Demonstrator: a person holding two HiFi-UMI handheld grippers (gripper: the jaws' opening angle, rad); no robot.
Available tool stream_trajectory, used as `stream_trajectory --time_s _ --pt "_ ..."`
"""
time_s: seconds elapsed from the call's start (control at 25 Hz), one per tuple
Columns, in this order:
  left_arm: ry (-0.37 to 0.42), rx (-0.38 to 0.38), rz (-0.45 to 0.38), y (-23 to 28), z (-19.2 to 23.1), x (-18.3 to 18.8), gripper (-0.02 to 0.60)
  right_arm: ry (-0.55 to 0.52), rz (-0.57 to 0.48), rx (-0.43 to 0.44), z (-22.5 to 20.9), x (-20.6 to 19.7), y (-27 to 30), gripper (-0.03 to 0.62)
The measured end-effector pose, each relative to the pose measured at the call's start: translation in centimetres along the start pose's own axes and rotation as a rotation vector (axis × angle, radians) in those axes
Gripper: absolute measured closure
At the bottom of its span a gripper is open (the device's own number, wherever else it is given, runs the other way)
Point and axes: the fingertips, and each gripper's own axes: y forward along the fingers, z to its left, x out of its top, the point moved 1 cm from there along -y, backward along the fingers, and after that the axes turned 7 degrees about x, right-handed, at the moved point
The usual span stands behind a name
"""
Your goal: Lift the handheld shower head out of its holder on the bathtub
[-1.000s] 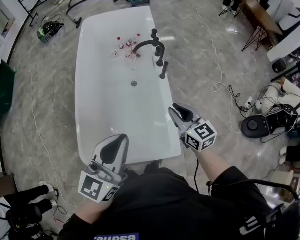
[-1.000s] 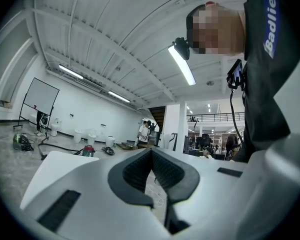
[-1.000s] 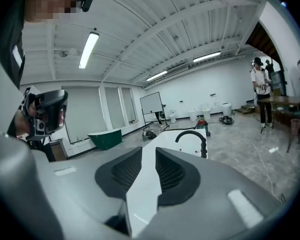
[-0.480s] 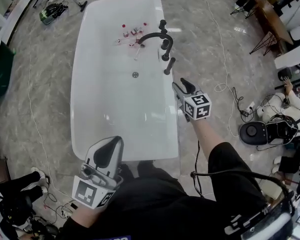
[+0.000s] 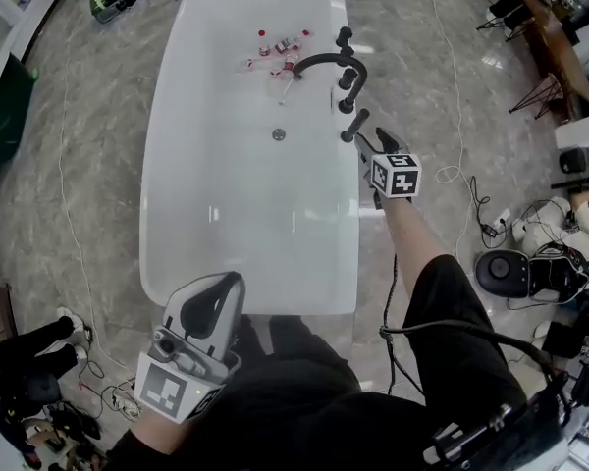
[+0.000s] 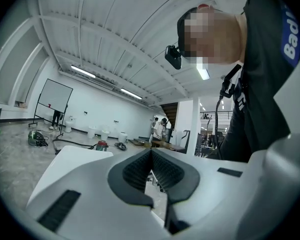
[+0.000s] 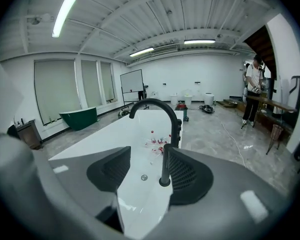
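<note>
Grey marble flooring spread around one white oval bathtub [image 5: 226, 214] in the head view. Three black upright fittings stood along its right rim beside one black arched spout [image 5: 319, 62]. The nearest, a slim black handheld shower head [image 5: 353, 126], sat upright in its holder. The right gripper [image 5: 375, 143] was just beside it, and the left gripper [image 5: 212, 307] hung at the tub's near end. Small red-capped bottles [image 5: 275, 49] lay inside, too small to count. The left gripper view showed its jaws pressed together on nothing. The right gripper view showed jaws that had just been opening, wide apart, with the shower head [image 7: 165, 159] framed between them near the right-hand pad, apparently untouched. I judged the approach nearly done; next came closing on the stem and lifting straight up.
</note>
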Motion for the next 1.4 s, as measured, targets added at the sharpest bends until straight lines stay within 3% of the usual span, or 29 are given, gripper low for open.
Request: stream_trajectory --time_s 0.4,0.76,0.92,1.4 --pt "-0.014 0.039 0.045 0.4 2.1 -2.7 0.577 -0.009 0.1 -0.086 -4.6 -2.8 6.8 0.382" --pt "-0.019 0.087 0.103 -0.9 3.8 -5.8 0.577 0.075 0.141 -0.152 -7.5 -5.5 10.7 0.384" --pt "-0.026 0.104 0.116 -2.1 4.1 -6.7 0.577 0.059 0.154 -0.18 -7.4 -5.7 10.9 0.461" --pt "-0.039 0.054 0.065 -4.5 2.1 -4.2 0.577 0.113 0.053 -0.184 -3.1 -2.4 4.5 0.462"
